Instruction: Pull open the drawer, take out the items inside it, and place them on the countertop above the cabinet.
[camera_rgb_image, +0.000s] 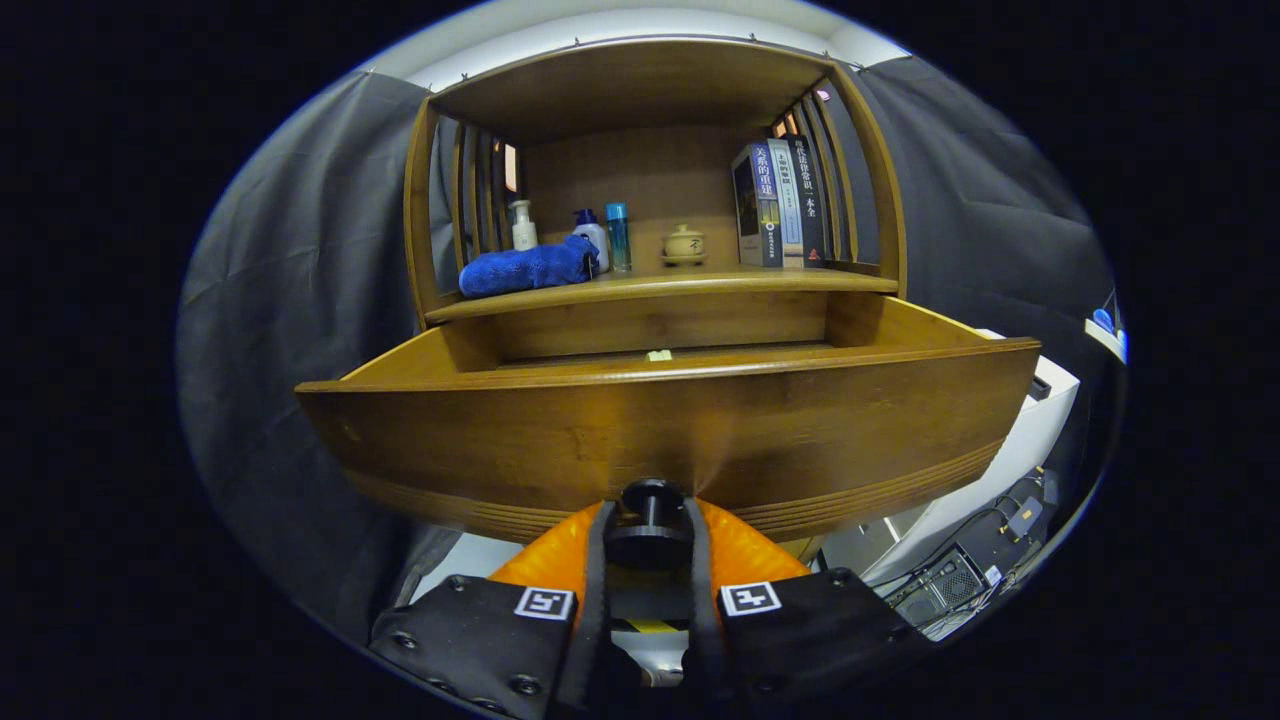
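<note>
Gripper (648, 530): I'm seeing the jaws nearly closed, both fingers pressing on the drawer knob (650, 515) from either side; knob is sitting right between the tips.
Drawer (660, 425): pulled out w/ its front panel just ahead of the jaws, curving wide to both sides; the knob is sticking out of the panel's lower middle.
Drawer inside: I'm looking over the front edge; only a thin strip of the floor is showing, w/ one small pale item (659, 355) lying near the back wall. Can't tell what it is.
Cabinet (655, 200): wooden, standing beyond the drawer, open shelf above it w/ slatted sides.
Countertop (700, 283): shelf surface straight above the drawer, beyond the jaws.
On countertop, left to right: blue towel (528, 268) lying in a heap, white pump bottle (523, 226) behind it, white bottle w/ blue cap (592, 236) touching the towel's right end, blue bottle (618, 237) just beside that, small lidded pot (684, 244) near centre, books (778, 203) standing upright at the right.
</note>
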